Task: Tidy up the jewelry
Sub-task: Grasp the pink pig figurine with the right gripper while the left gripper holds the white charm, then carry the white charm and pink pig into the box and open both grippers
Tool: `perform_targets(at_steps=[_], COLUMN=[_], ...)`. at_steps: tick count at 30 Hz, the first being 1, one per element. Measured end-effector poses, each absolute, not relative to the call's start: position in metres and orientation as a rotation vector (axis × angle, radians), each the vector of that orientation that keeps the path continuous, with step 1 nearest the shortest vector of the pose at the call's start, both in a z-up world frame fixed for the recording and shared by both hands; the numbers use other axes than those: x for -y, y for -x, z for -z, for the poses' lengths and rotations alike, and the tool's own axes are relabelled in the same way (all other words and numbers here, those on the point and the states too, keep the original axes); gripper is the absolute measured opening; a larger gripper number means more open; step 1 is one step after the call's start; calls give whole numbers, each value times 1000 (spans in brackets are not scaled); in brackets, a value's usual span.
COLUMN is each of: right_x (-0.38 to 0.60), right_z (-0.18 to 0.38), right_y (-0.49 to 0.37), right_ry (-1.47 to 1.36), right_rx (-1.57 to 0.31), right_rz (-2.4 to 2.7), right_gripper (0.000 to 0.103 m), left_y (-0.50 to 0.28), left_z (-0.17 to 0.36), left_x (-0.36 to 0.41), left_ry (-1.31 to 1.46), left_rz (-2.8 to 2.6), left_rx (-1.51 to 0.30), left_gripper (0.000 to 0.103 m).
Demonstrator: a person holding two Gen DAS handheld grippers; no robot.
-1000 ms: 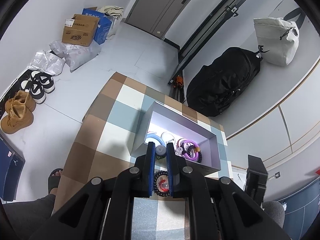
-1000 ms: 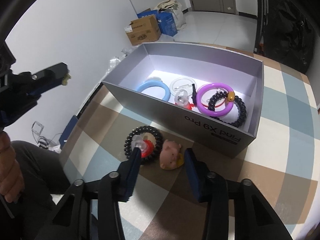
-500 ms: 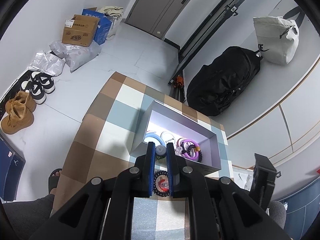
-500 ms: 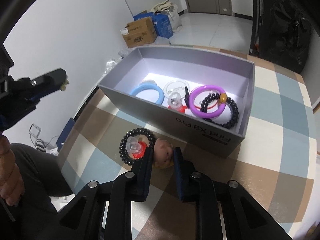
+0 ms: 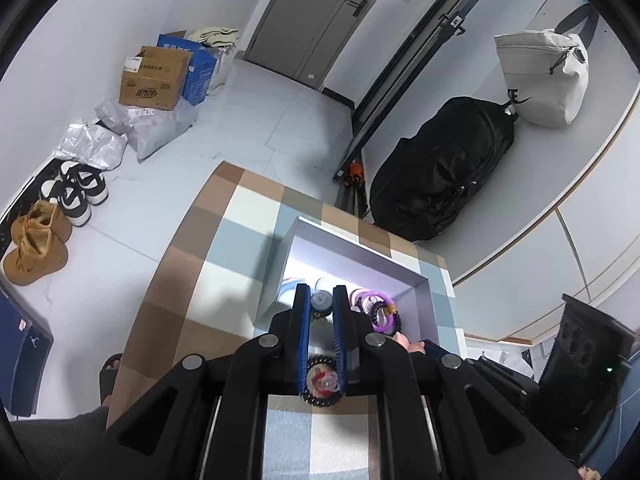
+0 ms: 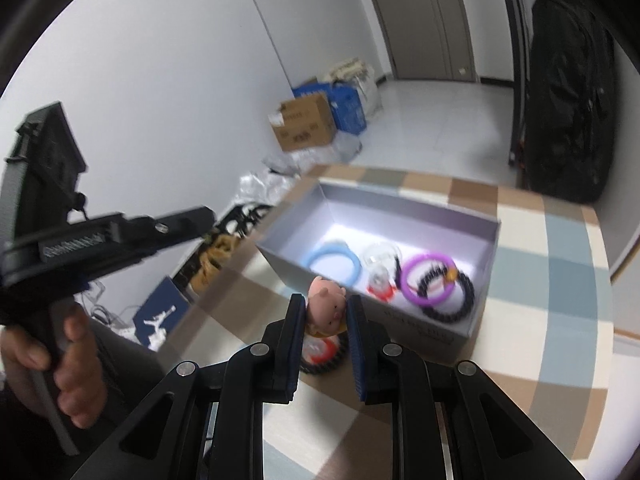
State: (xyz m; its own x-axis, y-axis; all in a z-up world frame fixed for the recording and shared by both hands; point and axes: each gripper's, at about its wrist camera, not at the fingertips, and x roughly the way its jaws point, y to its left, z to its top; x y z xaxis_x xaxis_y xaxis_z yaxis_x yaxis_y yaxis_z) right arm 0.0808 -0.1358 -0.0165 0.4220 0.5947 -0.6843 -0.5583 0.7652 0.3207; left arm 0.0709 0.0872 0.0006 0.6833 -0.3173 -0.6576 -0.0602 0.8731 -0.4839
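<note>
A: What does the grey box hold?

B: In the right wrist view, a blue ring, a clear piece over a red one, a purple ring and a black bead bracelet that overlaps the purple ring. The box sits on the checked table, toward its far edge.

A: And the right gripper?

B: Its blue pads pinch a pink pig figure, lifted off the table and seen in front of the near wall of the box. Below it, on the table just beside that wall, lies a black coil band with a red-and-clear charm.

A: What does the left wrist view add?

B: The left gripper is pressed on a small grey round piece above the near wall of the box. The coil band shows between its fingers lower down. That view also takes in shoes, a cardboard carton and a black backpack on the floor. Only the right view shows the hand holding the left gripper.
</note>
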Motion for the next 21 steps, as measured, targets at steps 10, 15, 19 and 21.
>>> perform_targets(at_steps=[10, 15, 19, 21], right_x=[142, 145, 149, 152], right_z=[-14, -12, -13, -11], right_y=[-85, -101, -110, -115], right_ry=[-115, -158, -175, -185], right_rx=[-746, -772, -776, -786], right_rz=[-762, -750, -741, -733], right_gripper=[20, 20, 20, 20], left_y=[-83, -96, -106, -113], left_z=[-2, -3, -2, 3], left_x=[-69, -58, -53, -52], left_ry=[462, 439, 433, 448], left_rz=[189, 210, 209, 211], left_rx=[-810, -829, -839, -861], left_gripper=[7, 7, 7, 7])
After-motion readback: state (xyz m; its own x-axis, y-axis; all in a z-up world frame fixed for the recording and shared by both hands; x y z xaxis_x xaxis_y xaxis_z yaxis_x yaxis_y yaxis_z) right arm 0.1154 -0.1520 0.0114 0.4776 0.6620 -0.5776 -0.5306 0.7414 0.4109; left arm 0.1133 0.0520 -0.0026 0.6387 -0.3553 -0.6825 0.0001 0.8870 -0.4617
